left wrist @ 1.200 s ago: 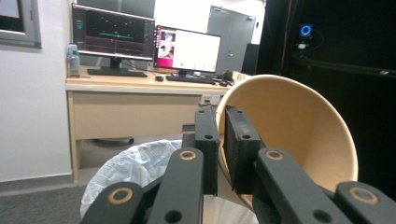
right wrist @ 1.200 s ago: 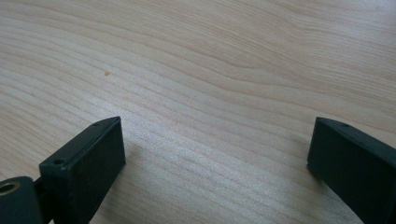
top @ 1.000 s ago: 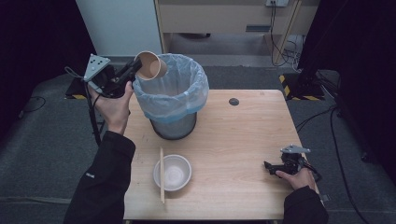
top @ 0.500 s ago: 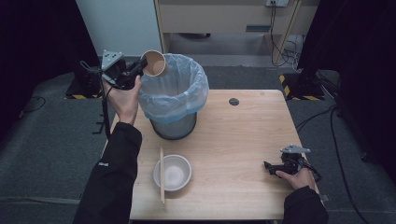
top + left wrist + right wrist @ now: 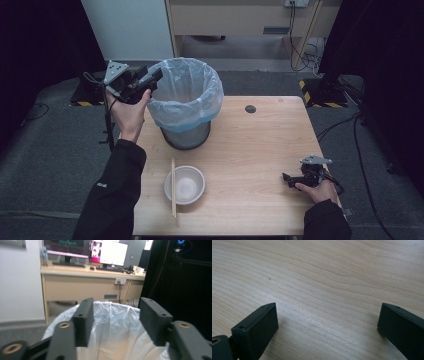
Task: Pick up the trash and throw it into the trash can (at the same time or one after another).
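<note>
Two jaws of my left gripper have just been opening. They now stand apart with nothing between them, at the nine o'clock edge of the dark mesh waste bin with its pale blue plastic liner. The bin sits at eleven o'clock on the light wooden table. To finish this release cleanly, I'd keep the jaws wide and lift before drawing back, so neither pad snags the loose liner. My right gripper rests at four o'clock, spread wide and empty. The white round bowl and the thin wooden chopstick beside it wait at seven o'clock.
</note>
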A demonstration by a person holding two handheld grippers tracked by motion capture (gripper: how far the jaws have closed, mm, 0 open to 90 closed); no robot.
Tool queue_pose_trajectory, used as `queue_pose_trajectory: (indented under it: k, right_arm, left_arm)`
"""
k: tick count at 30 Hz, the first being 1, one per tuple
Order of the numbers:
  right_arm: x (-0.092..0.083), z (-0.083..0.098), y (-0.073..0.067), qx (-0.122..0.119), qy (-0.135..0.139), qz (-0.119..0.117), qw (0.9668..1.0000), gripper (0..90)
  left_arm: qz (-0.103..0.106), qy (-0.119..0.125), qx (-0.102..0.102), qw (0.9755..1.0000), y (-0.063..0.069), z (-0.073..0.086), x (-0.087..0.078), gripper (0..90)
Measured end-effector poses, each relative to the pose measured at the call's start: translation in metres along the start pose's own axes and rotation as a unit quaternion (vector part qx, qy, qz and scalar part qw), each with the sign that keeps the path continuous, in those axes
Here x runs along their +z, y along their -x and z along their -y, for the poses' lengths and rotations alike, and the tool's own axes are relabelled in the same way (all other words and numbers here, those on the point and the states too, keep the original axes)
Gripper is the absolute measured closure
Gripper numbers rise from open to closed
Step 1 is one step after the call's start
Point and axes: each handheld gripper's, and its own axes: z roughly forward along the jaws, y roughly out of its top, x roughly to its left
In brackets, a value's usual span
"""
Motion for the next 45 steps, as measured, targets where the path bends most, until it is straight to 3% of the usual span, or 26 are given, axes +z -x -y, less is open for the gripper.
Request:
queue_pose_trajectory:
  k: [3, 4, 5, 8, 11, 15, 21, 28, 30, 31, 33, 38, 40, 41, 45]
  right_arm:
    - [0.0, 0.0, 0.0, 0.001, -0.001, 0.0, 1.0, 3.3]
    - [0.0, 0.0, 0.0, 0.001, -0.001, 0.0, 1.0, 3.3]
    - [0.0, 0.0, 0.0, 0.001, -0.001, 0.0, 1.0, 3.3]
    - [0.0, 0.0, 0.0, -0.001, 0.0, -0.001, 1.0, 3.3]
    - [0.0, 0.0, 0.0, 0.0, -0.001, -0.001, 1.0, 3.3]
    - [0.0, 0.0, 0.0, -0.001, 0.0, 0.0, 1.0, 3.4]
    - [0.0, 0.0, 0.0, -0.002, 0.0, 0.0, 1.0, 3.4]
    - [0.0, 0.0, 0.0, -0.002, 0.0, 0.0, 1.0, 3.5]
    - [0.0, 0.0, 0.0, -0.002, 0.0, 0.0, 1.0, 3.5]
    - [0.0, 0.0, 0.0, -0.002, 0.0, 0.0, 1.0, 3.5]
    - [0.0, 0.0, 0.0, -0.002, 0.0, 0.0, 1.0, 3.5]
    - [0.0, 0.0, 0.0, -0.002, -0.001, -0.001, 1.0, 3.5]
    - [0.0, 0.0, 0.0, -0.002, 0.0, 0.0, 1.0, 3.5]
    - [0.0, 0.0, 0.0, -0.002, 0.0, 0.0, 1.0, 3.5]
    - [0.0, 0.0, 0.0, -0.002, 0.0, -0.001, 1.0, 3.5]
  left_arm:
    - [0.007, 0.007, 0.006, 0.9999, 0.0, -0.001, -0.013, 36.0]
    - [0.018, 0.008, 0.008, 0.9998, 0.001, -0.001, -0.027, 33.8]
    - [0.018, 0.008, 0.008, 0.9998, 0.001, -0.001, -0.027, 33.1]
    - [0.03, 0.005, 0.024, 0.9992, 0.003, 0.009, -0.053, 29.7]
    - [0.038, 0.002, 0.022, 0.999, 0.003, 0.017, -0.064, 28.2]
    - [0.043, -0.024, 0.02, 0.9986, 0.003, 0.044, -0.087, 26.5]
    - [0.04, -0.066, 0.029, 0.9966, 0.006, 0.073, -0.102, 25.3]
    - [0.059, -0.112, 0.049, 0.9908, 0.022, 0.109, -0.108, 25.2]
    - [0.068, -0.13, 0.052, 0.9879, 0.029, 0.124, -0.107, 25.2]
    - [0.068, -0.13, 0.052, 0.9879, 0.029, 0.124, -0.107, 25.2]
    - [0.071, -0.149, 0.058, 0.9846, 0.035, 0.137, -0.104, 25.2]
    - [0.073, -0.169, 0.05, 0.9817, 0.039, 0.155, -0.1, 25.2]
    - [0.073, -0.19, 0.05, 0.9778, 0.04, 0.168, -0.099, 25.3]
    - [0.073, -0.19, 0.05, 0.9778, 0.04, 0.168, -0.099, 25.4]
    - [0.071, -0.226, 0.051, 0.9701, 0.04, 0.186, -0.096, 26.1]
